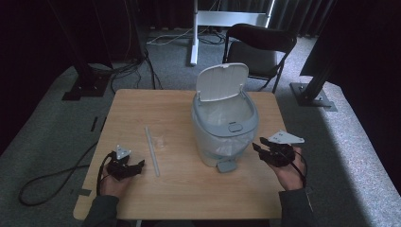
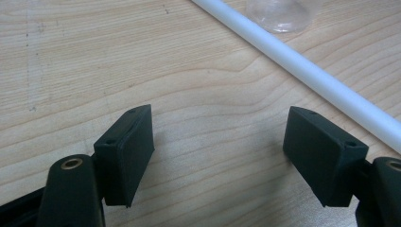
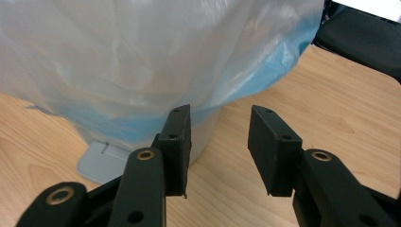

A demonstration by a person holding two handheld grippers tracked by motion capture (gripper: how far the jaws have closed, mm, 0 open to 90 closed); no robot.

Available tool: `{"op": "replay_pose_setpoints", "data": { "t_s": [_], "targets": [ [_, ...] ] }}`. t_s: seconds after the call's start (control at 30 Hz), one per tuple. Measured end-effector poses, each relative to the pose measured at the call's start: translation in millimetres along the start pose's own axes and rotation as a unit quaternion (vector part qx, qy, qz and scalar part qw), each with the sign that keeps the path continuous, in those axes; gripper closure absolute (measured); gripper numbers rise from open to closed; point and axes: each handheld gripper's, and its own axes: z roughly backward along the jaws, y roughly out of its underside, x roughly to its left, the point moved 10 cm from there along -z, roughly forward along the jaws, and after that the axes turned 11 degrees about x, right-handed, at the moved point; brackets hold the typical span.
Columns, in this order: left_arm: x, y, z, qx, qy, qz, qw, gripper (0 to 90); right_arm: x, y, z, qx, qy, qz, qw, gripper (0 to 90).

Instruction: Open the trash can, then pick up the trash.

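A small grey pedal bin [image 1: 225, 124] stands on the wooden table [image 1: 184, 189] with its lid up and a clear plastic liner [image 3: 142, 56] hanging over its rim. Its pedal [image 1: 227, 165] faces the near edge. A long white straw [image 1: 152, 150] lies left of the bin, and a clear plastic piece [image 1: 160, 141] rests beside it. My left gripper [image 1: 140, 165] is open, low over the table just left of the straw [image 2: 302, 66]. My right gripper [image 1: 257, 148] is open, right of the bin, jaws pointing at its side [image 3: 208, 127].
A black folding chair [image 1: 260, 47] stands behind the table. A white stand [image 1: 227, 19] and cables lie on the grey carpet beyond. Black frame posts rise at both sides. The table's near half is bare wood.
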Motion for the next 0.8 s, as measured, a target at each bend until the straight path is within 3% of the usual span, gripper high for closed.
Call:
{"op": "replay_pose_setpoints", "data": {
  "t_s": [0.47, 0.67, 0.8],
  "targets": [
    [0.1, 0.5, 0.5, 0.003, 0.000, 0.002, 1.0000, 25.5, -11.1, 21.1, -15.5, 0.021, 0.009, -0.015, 0.9996, 56.5],
    [-1.0, 0.7, 3.0, 0.008, 0.003, 0.004, 1.0000, 32.3, -17.7, 34.3, -34.3, 0.032, 0.020, -0.018, 0.9991, 54.2],
    [-3.1, 0.5, 6.7, 0.007, 0.010, 0.011, 0.9999, 34.0, -24.8, 47.4, -50.5, 0.037, 0.026, -0.036, 0.9983, 53.4]
  ]
}}
